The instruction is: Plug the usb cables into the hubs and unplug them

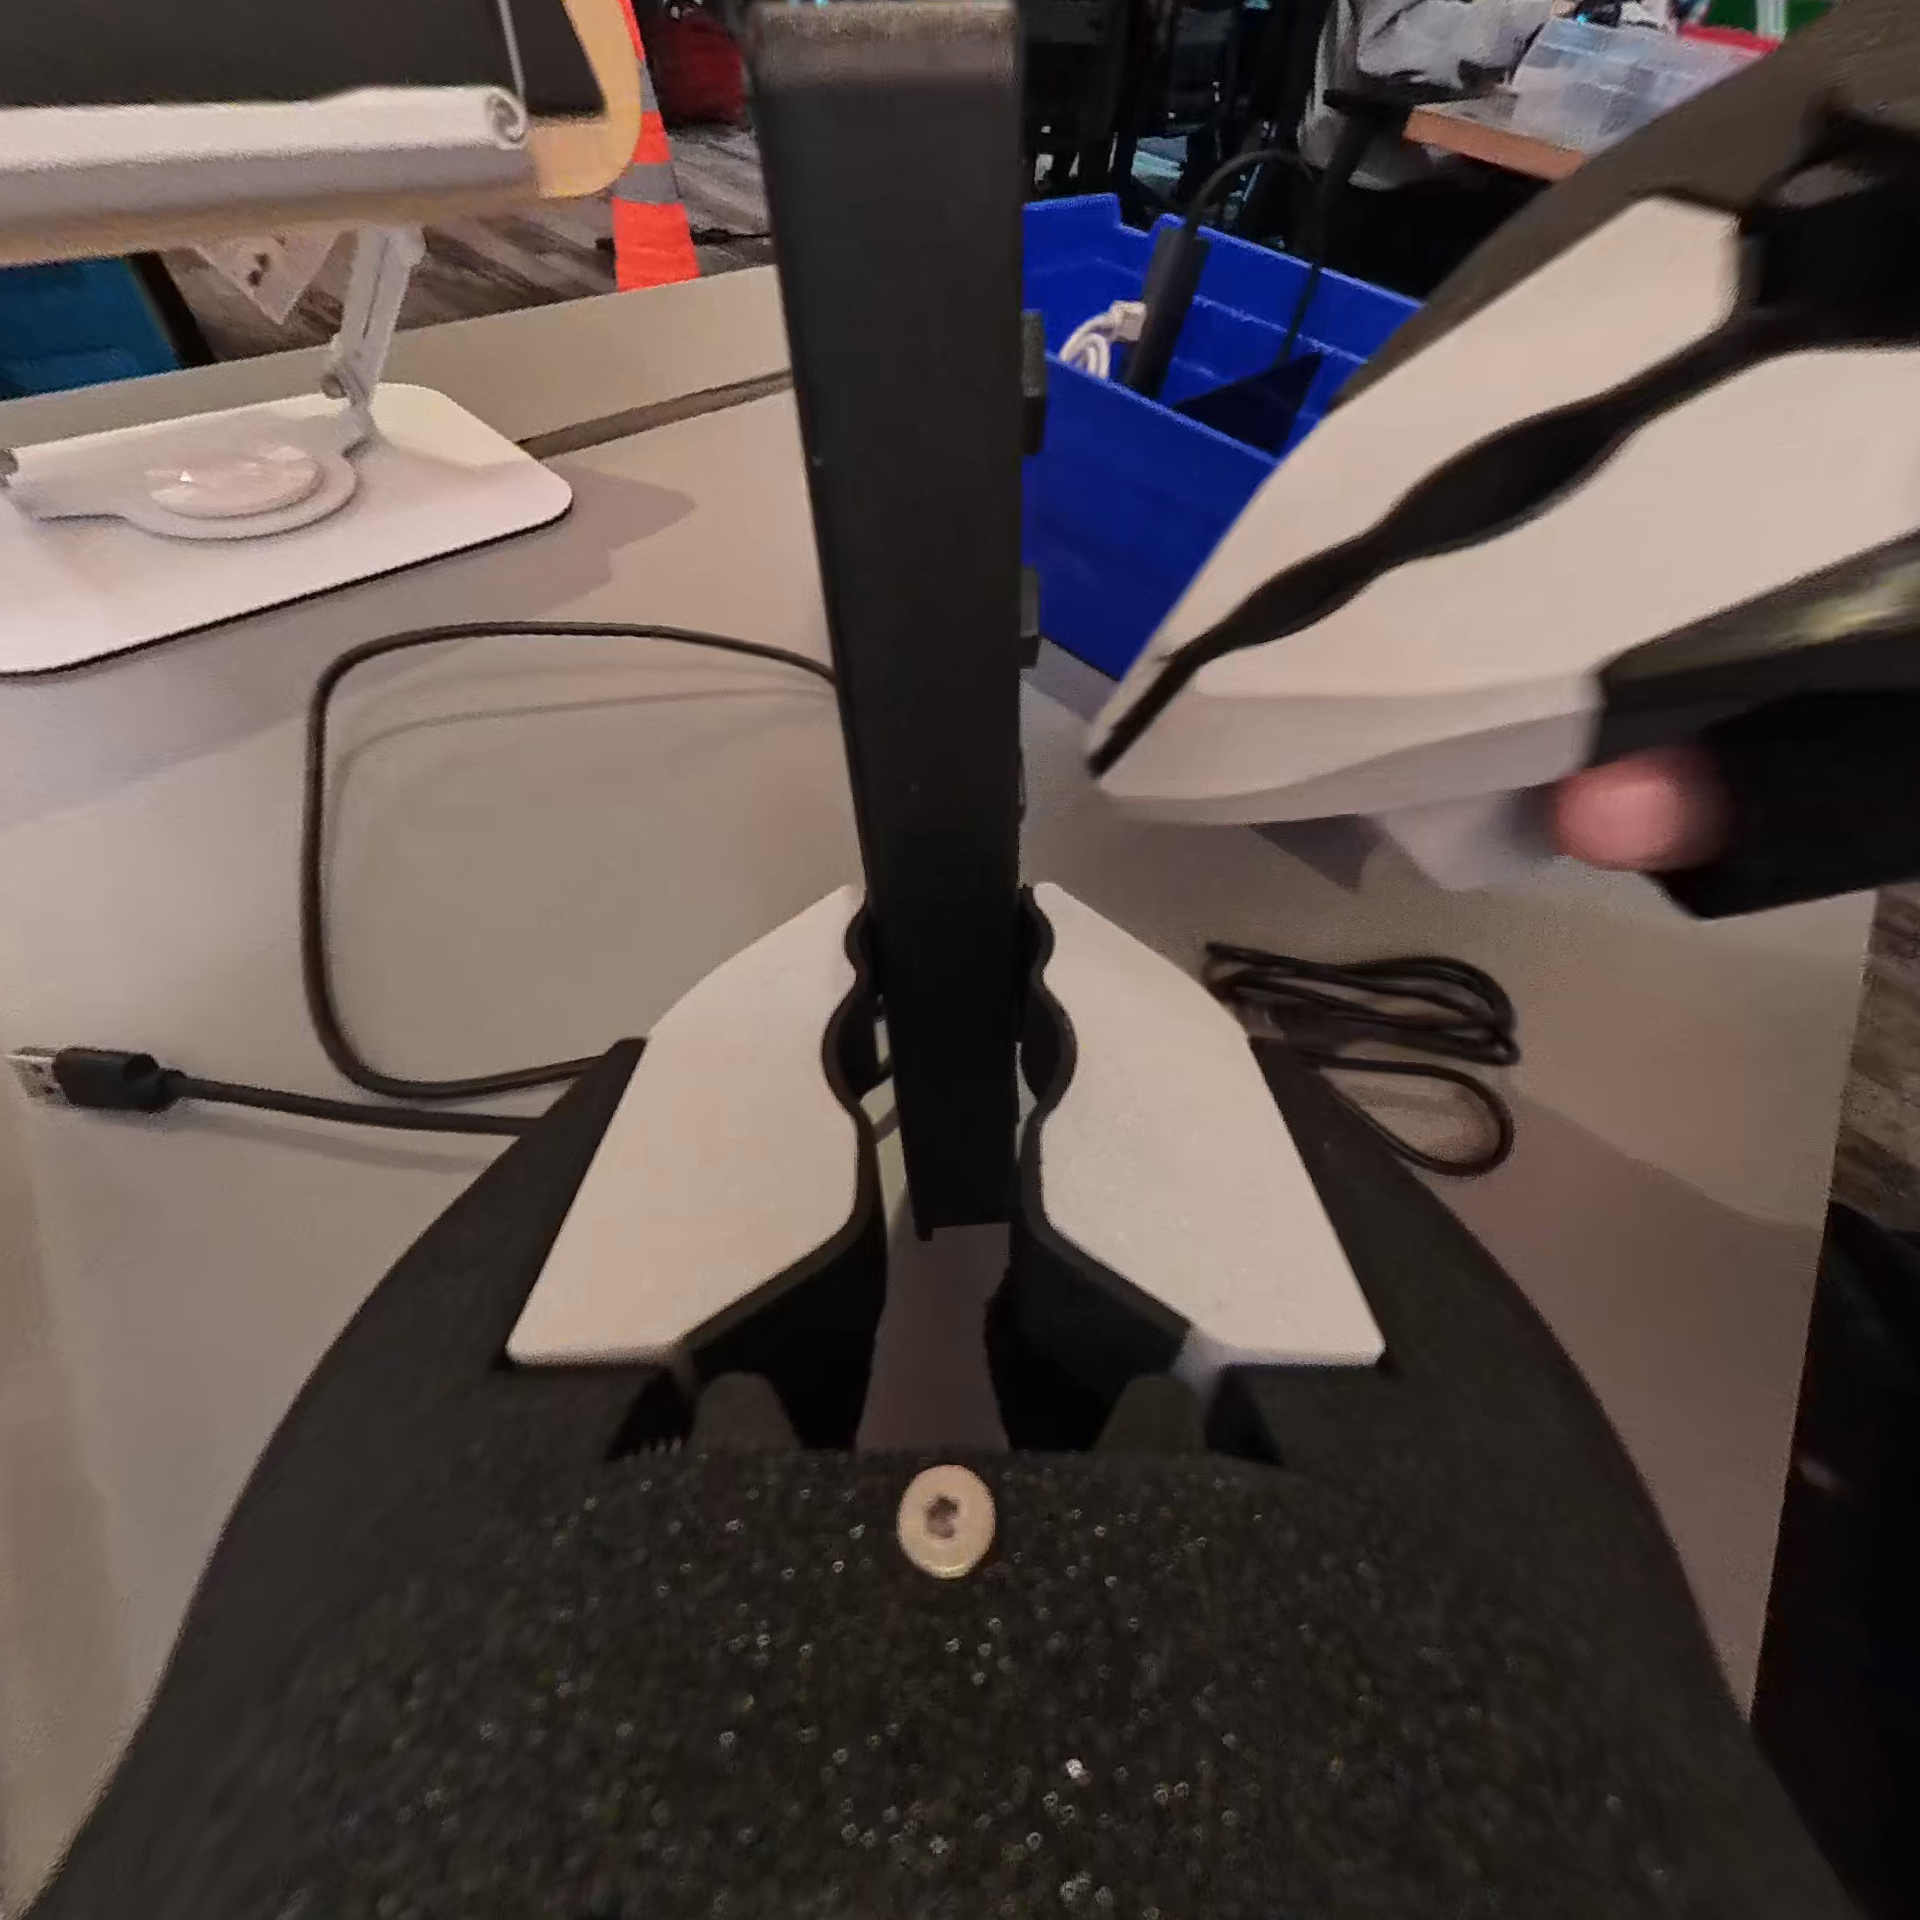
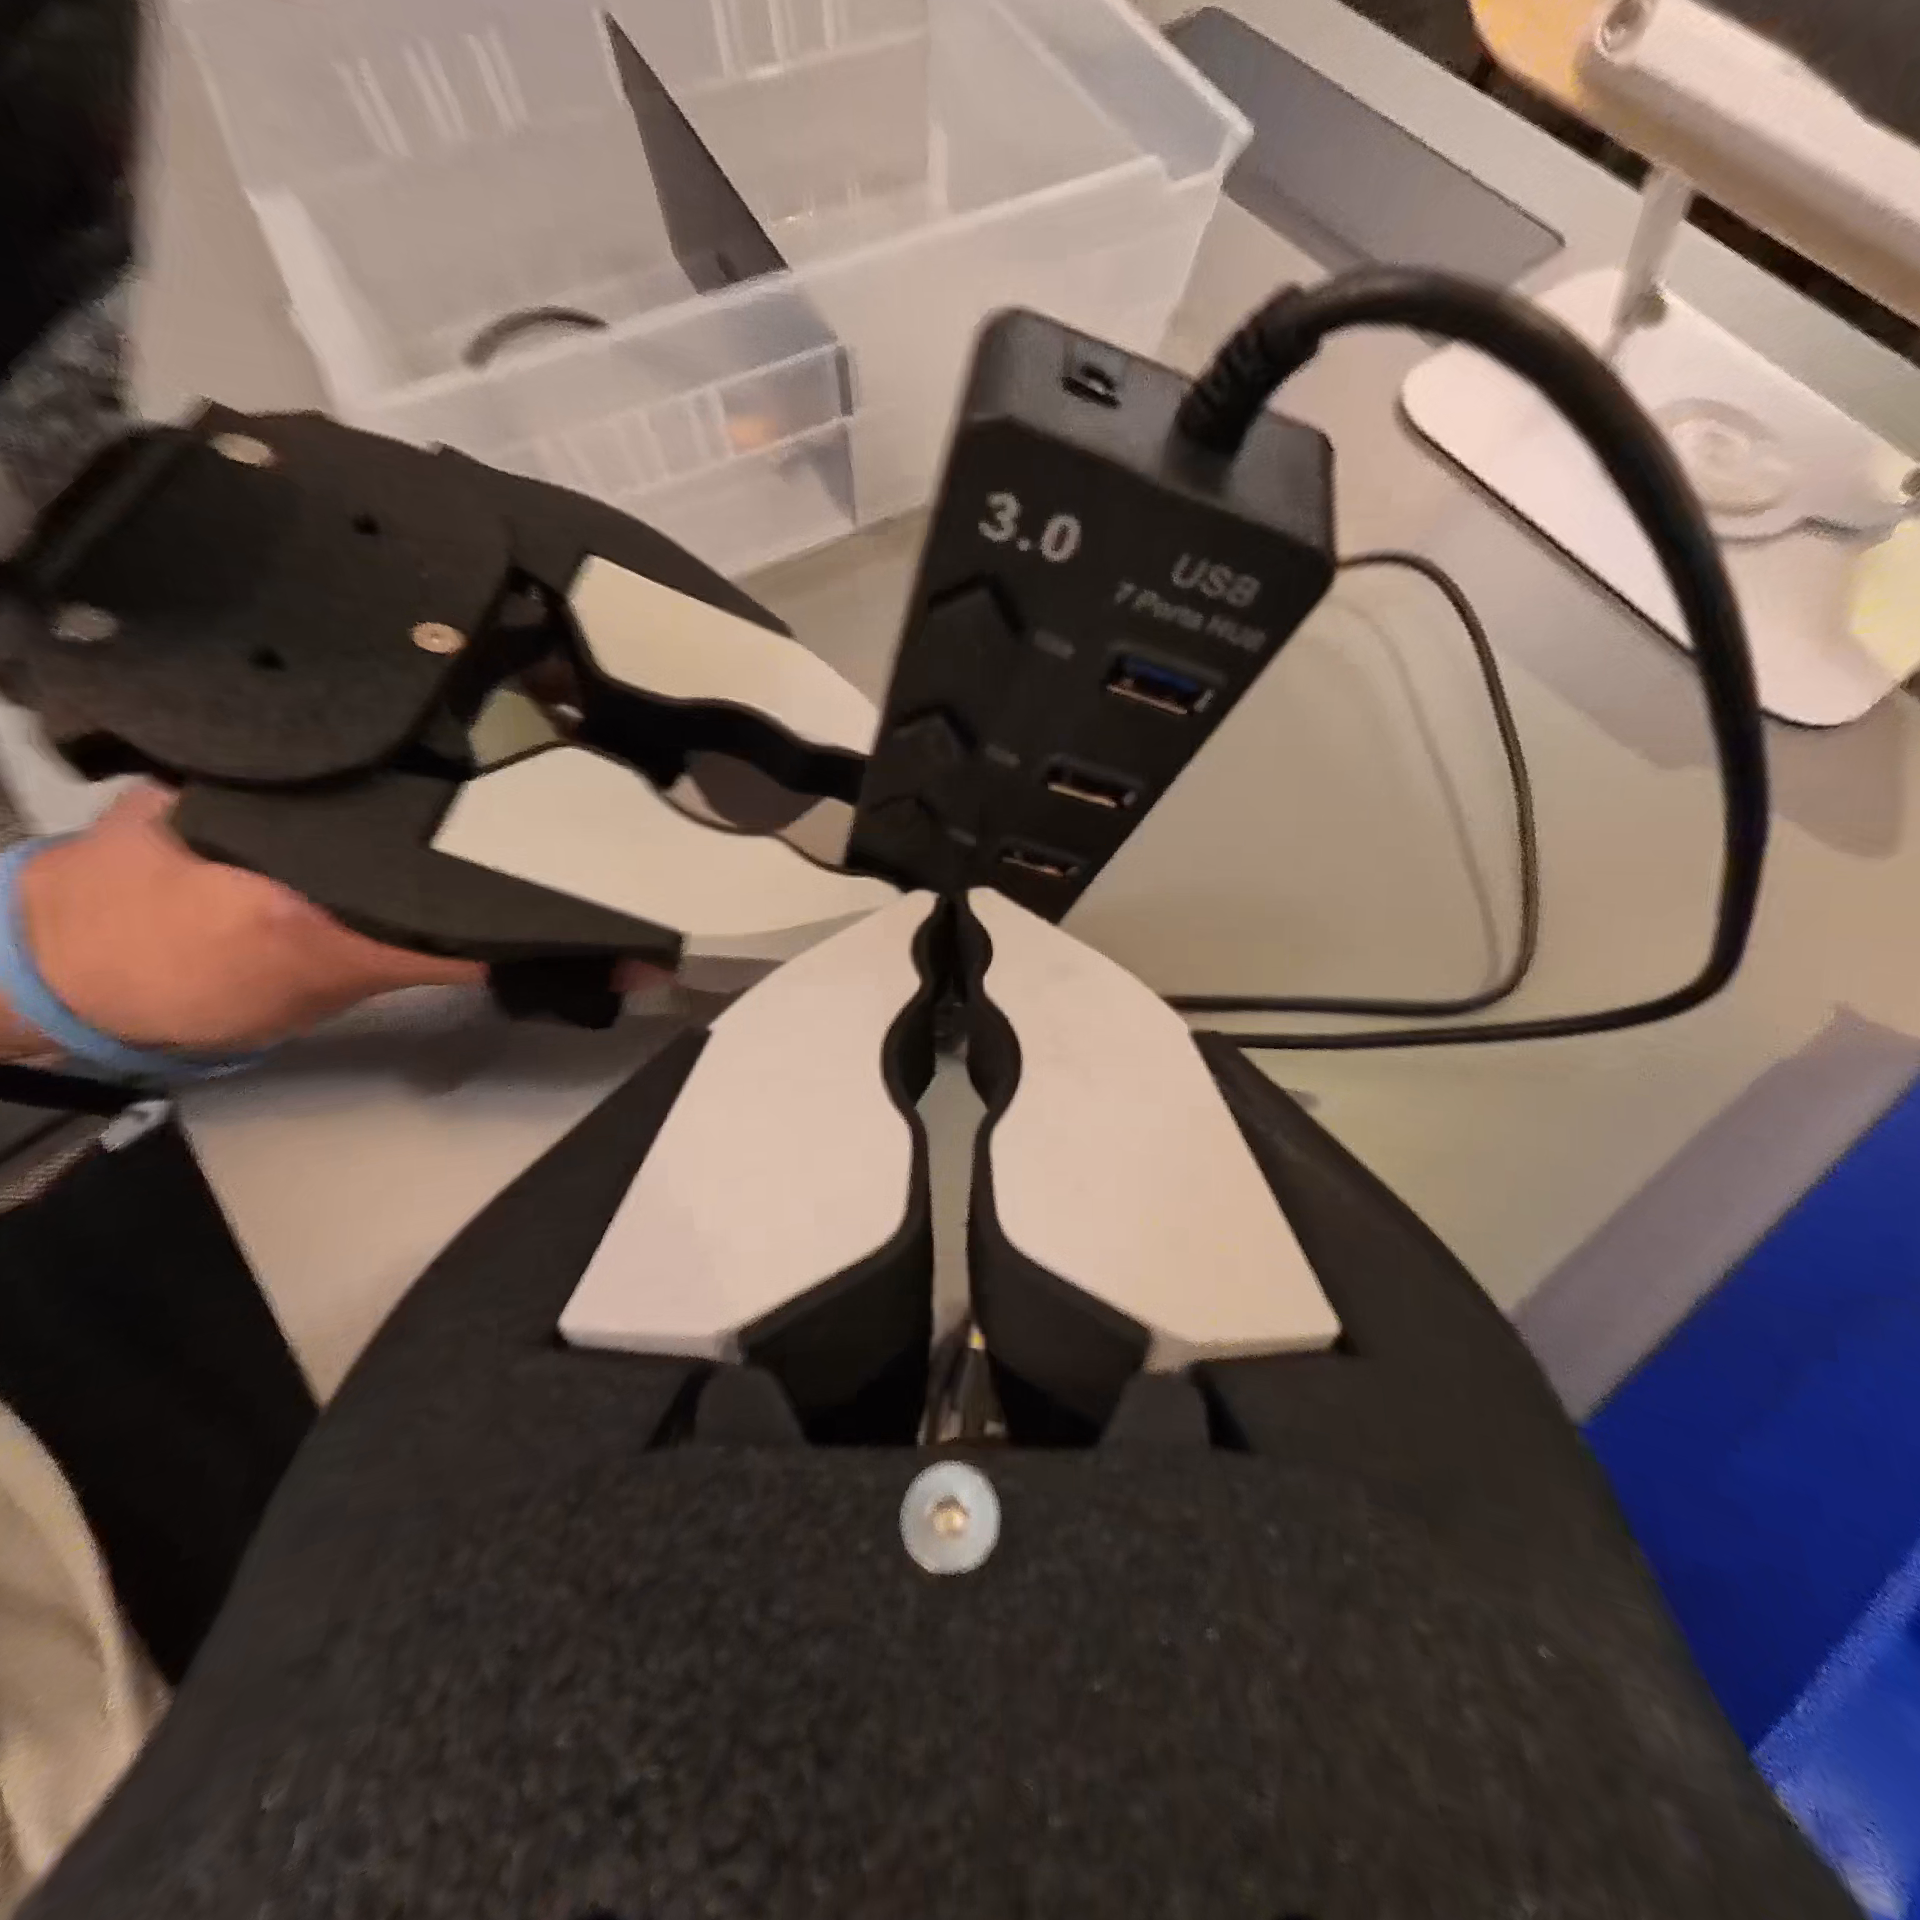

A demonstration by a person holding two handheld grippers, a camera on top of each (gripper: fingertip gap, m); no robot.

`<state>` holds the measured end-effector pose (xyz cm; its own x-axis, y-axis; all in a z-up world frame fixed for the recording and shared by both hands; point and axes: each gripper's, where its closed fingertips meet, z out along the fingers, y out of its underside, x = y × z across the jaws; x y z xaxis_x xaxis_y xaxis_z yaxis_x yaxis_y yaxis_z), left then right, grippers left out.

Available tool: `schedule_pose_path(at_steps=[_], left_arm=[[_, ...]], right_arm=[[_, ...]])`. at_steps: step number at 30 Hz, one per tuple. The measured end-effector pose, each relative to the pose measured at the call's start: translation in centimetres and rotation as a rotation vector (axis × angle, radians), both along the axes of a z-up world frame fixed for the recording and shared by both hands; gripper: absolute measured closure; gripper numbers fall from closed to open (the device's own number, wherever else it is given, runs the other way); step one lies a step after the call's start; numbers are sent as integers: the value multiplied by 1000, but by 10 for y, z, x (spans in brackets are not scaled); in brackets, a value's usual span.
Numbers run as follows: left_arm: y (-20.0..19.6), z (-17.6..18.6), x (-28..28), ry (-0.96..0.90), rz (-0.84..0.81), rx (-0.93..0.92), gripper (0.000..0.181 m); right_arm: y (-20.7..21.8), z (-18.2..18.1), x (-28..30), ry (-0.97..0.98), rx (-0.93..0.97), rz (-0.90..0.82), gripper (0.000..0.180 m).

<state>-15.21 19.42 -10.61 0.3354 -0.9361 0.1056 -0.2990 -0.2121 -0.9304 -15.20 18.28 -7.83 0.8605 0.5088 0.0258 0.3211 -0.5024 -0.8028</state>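
In the left wrist view, we find the left gripper [image 1: 940, 1023] clamping the black hub [image 1: 899, 582] upright above the table [image 1: 644, 831]; its own plug [image 1: 94, 1075] lies loose. In the right wrist view, the right gripper [image 2: 948, 940] is pinched nearly closed at the hub's lower ports; whether it holds a connector we cannot tell. We judge insertion in hand; alignment comes next.

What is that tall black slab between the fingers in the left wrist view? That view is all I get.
Observer: A USB hub, edge-on to you. The right wrist view shows its face, with a column of ports.
Operator: Is anything plugged in?
Observer: The three ports in view are empty. Only a thick black cable leaves the hub's top end.
Operator: What's beyond it?
Observer: A clear plastic bin, past the left gripper.
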Motion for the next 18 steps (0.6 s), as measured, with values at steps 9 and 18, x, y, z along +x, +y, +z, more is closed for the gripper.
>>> schedule_pose_path(at_steps=[9,18], left_arm=[[22,4,-21,-53,45,-14,157],[23,10,-24,-117,31,-59,157]], right_arm=[[-34,-6,26,-5,-19,38,145],[-98,-93,32,-90,-139,98,159]])
